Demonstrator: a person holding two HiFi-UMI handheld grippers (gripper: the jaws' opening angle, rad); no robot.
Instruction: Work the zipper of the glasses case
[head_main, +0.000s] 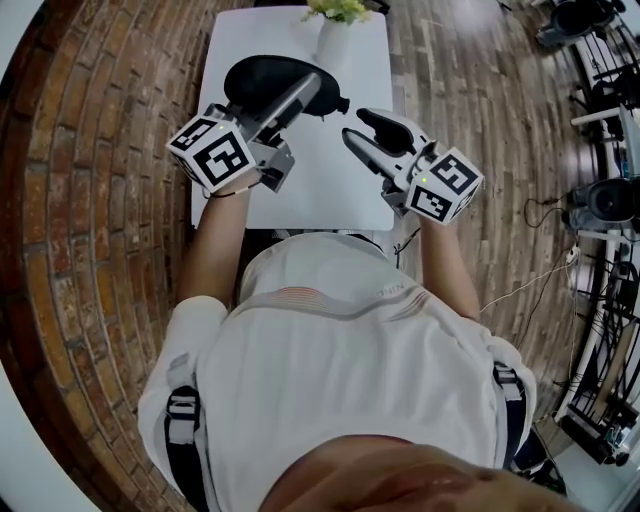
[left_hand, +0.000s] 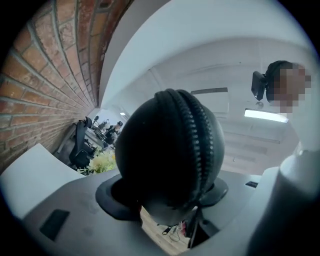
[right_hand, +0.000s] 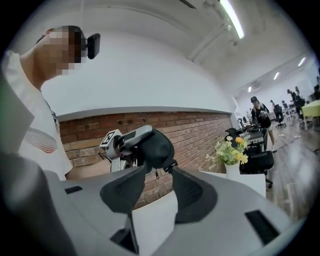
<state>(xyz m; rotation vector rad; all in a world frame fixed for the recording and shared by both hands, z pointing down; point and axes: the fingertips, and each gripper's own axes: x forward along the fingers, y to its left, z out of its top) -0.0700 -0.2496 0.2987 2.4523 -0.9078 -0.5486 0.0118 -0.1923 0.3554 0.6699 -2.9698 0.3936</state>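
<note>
A black oval glasses case (head_main: 270, 85) is held up over the white table (head_main: 330, 190), and my left gripper (head_main: 298, 102) is shut on it. In the left gripper view the case (left_hand: 160, 145) fills the space between the pads, and its zipper (left_hand: 197, 135) runs over the top, facing the camera. My right gripper (head_main: 362, 128) hangs just right of the case's end with its jaws apart. In the right gripper view the case (right_hand: 159, 146) sits just beyond the two pads. Its small zipper pull (right_hand: 156, 173) dangles at the gap between the tips, and nothing is pinched.
A white vase with yellow-green flowers (head_main: 336, 30) stands at the table's far edge, close behind the case. A brick-patterned floor lies left of the table, and wood flooring with stands and cables (head_main: 600, 200) lies to the right. Office chairs and people are far off.
</note>
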